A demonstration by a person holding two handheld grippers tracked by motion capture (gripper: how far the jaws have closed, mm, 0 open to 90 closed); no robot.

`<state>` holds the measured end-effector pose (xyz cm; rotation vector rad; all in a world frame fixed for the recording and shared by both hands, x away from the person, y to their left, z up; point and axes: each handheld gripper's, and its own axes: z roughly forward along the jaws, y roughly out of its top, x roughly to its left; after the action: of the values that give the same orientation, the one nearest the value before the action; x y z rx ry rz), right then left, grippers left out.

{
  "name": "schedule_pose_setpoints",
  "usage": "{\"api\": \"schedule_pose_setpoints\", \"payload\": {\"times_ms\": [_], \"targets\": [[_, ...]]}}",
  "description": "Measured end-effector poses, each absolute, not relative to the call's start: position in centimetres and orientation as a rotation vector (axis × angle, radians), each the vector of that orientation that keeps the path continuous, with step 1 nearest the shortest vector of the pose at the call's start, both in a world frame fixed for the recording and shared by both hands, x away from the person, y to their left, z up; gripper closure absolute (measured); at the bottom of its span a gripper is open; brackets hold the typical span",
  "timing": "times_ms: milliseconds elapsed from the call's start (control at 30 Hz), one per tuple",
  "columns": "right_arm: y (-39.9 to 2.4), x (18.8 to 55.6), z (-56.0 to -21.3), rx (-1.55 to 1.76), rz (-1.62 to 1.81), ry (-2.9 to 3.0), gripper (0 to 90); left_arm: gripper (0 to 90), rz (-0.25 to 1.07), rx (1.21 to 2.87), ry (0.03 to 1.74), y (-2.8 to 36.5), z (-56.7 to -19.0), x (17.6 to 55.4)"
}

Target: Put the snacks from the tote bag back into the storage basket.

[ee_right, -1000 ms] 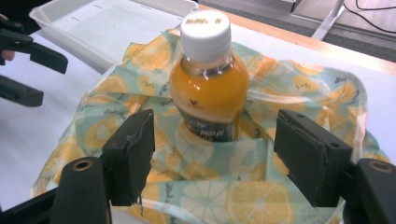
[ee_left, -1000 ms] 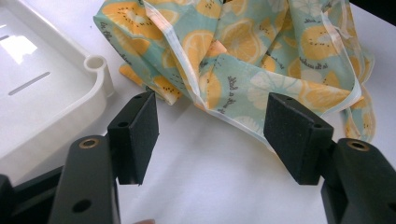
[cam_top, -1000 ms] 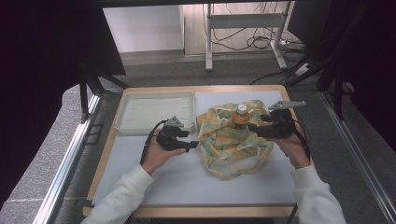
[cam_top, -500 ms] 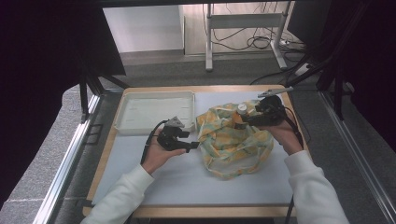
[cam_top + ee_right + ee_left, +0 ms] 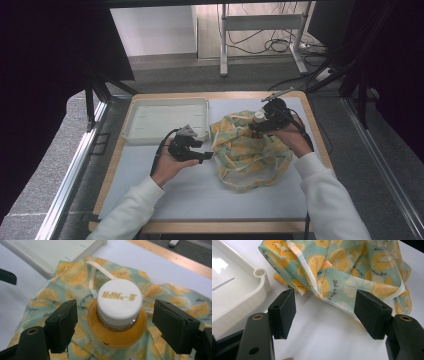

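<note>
A bottle of orange juice (image 5: 259, 116) with a white cap (image 5: 117, 300) stands upright inside a crumpled cloth bag (image 5: 247, 152) printed with orange slices. My right gripper (image 5: 256, 131) (image 5: 116, 327) is open, one jaw on each side of the bottle's neck with gaps to it. Its jaws have just been opening, and the pads do not press on the bottle. My left gripper (image 5: 209, 156) (image 5: 325, 312) is open and low over the mat, at the bag's (image 5: 342, 272) left edge, with a fold of cloth lying just beyond its pads.
A shallow white tray (image 5: 165, 139) (image 5: 259, 280) sits at the back left of the white mat, close to the left gripper. The wooden table edge (image 5: 315, 125) runs behind and right of the bag. Bare mat lies in front of the bag.
My right gripper has moved left and toward the back, from the bag's right side up to the bottle. The left gripper, the bottle and the bag have stayed where they were.
</note>
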<state>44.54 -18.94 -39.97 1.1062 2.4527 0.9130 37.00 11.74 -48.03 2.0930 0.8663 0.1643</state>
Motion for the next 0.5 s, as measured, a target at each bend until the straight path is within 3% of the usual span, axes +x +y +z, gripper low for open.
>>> {"api": "schedule_pose_setpoints", "payload": {"times_ms": [167, 333, 500], "targets": [[-18.2, 45.3, -41.1, 1.115, 0.814, 2.49, 20.6, 33.3, 0.161, 2.093, 0.873, 11.8, -48.2, 37.1], [-18.0, 45.7, -41.8, 1.113, 0.774, 2.517, 28.3, 33.4, 0.15, 2.104, 0.86, 11.6, -48.3, 37.0], [-18.0, 45.9, -41.7, 1.123, 0.764, 2.534, 29.6, 33.4, 0.148, 2.103, 0.861, 11.6, -48.3, 37.0]]}}
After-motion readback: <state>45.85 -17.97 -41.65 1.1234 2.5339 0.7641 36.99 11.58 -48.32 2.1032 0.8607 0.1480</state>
